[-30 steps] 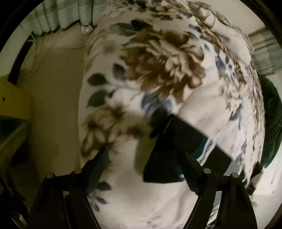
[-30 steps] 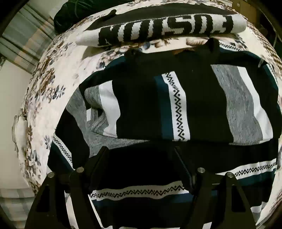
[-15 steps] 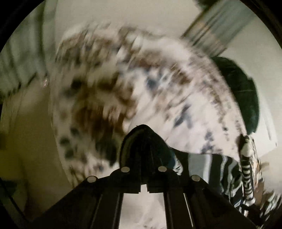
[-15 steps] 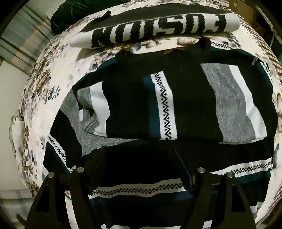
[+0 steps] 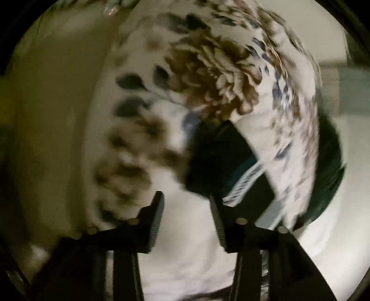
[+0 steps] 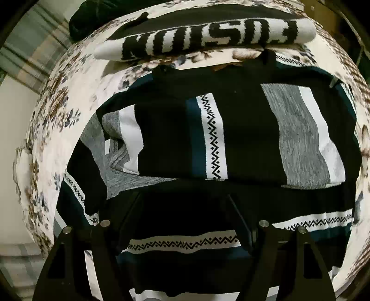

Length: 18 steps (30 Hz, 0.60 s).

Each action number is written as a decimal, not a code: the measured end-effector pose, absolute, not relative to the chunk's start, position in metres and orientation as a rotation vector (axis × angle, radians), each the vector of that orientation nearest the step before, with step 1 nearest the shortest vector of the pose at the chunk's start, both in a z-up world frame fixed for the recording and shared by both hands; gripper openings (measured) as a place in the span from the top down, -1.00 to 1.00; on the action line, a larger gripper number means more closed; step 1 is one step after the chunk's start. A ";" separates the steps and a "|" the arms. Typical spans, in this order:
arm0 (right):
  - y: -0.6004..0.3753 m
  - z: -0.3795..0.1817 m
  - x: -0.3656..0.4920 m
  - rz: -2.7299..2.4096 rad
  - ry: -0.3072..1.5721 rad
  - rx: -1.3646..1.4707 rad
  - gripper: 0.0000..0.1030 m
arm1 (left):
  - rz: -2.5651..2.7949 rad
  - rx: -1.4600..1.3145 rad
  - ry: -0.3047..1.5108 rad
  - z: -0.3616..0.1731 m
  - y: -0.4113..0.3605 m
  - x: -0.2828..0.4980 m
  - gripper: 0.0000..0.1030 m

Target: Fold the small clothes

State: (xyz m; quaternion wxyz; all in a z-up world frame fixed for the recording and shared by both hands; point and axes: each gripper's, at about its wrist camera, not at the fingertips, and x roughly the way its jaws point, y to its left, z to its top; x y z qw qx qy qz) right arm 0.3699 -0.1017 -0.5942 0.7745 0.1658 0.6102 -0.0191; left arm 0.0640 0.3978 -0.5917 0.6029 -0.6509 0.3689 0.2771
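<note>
**A:** Starting nearest: the left tongs (image 5: pixel 185 208) have their jaws coming apart, with only bare floral bedspread (image 5: pixel 208 69) between them. The view is blurred, but nothing looks pinched. Just beyond the right-hand finger lies a dark corner of the striped sweater (image 5: pixel 222 162), apparently a sleeve end, flat on the bed.

**B:** And the right tongs (image 6: pixel 185 208)?

**A:** They stand wide apart, pointing steeply down over the near hem of the sweater (image 6: pixel 231 139). Whether the pads touch the cloth cannot be told; black fingers against black knit. The garment fills the middle of the bed, its upper half already doubled over toward the near side, with one sleeve bunched at the left.

**B:** So the step in hand is probably tidying that left sleeve.

**A:** That seems likely. To do it well, the left tongs should take the corner at its very edge, catching every layer of the cuff, then carry it across low, so the knit doesn't drag the folded body askew. The right tongs could press down on the hem as an anchor.

**B:** Farther back?

**A:** A folded white knit with black lettering (image 6: pixel 208 39) lies beyond the sweater, and a dark green bundle (image 6: pixel 97 18) at the far left edge.
</note>
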 end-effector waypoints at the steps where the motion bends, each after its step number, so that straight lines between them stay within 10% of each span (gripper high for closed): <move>1: -0.101 -0.594 0.370 -0.041 1.321 0.357 -0.47 | 0.640 -1.556 0.831 -0.595 0.397 0.073 0.20; 8: -0.096 -0.599 0.367 -0.039 1.329 0.359 -0.47 | 0.703 -1.511 0.882 -0.604 0.406 0.130 0.25; 11: -0.095 -0.600 0.366 -0.040 1.327 0.357 -0.47 | 0.720 -1.391 0.864 -0.592 0.409 0.141 0.92; 18: -0.099 -0.605 0.363 -0.053 1.332 0.355 -0.47 | 0.580 -1.242 0.631 -0.502 0.394 0.115 0.93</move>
